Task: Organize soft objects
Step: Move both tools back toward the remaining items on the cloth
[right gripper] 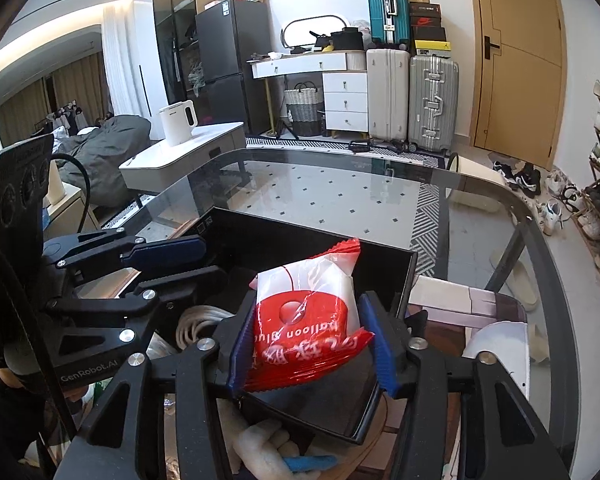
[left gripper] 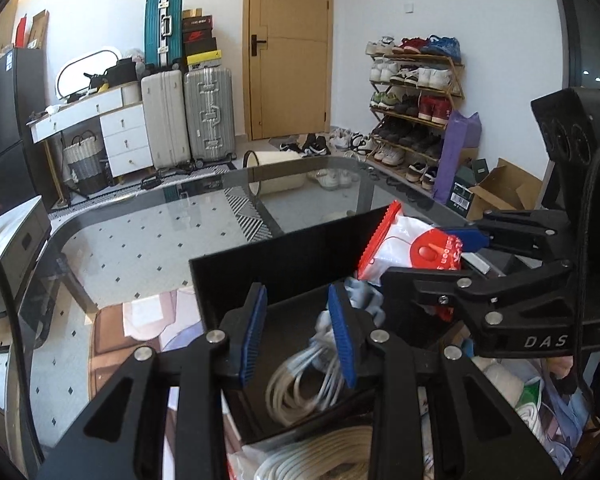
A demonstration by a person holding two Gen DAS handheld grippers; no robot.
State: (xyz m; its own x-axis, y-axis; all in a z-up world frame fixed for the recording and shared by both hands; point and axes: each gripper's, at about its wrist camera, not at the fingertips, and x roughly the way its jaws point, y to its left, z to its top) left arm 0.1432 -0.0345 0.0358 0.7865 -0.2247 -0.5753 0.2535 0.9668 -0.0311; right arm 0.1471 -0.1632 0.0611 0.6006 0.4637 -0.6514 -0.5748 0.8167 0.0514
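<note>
While held over the black rectangular plastic bin [right gripper: 380, 264] for sorting, the red-and-white plastic packet [right gripper: 306, 320] is bracketed by the right gripper [right gripper: 306, 344]; left gripper [left gripper: 298, 332] is narrow, empty above the white coiled cable [left gripper: 300, 384].

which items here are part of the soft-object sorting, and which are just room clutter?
Job:
- red-and-white packet, between the right gripper pads
- black box
- coiled white cord, in the box below the left gripper
- light blue cloth

Lying about:
- suitcases
- kettle
- shoe rack
- wicker basket
</note>
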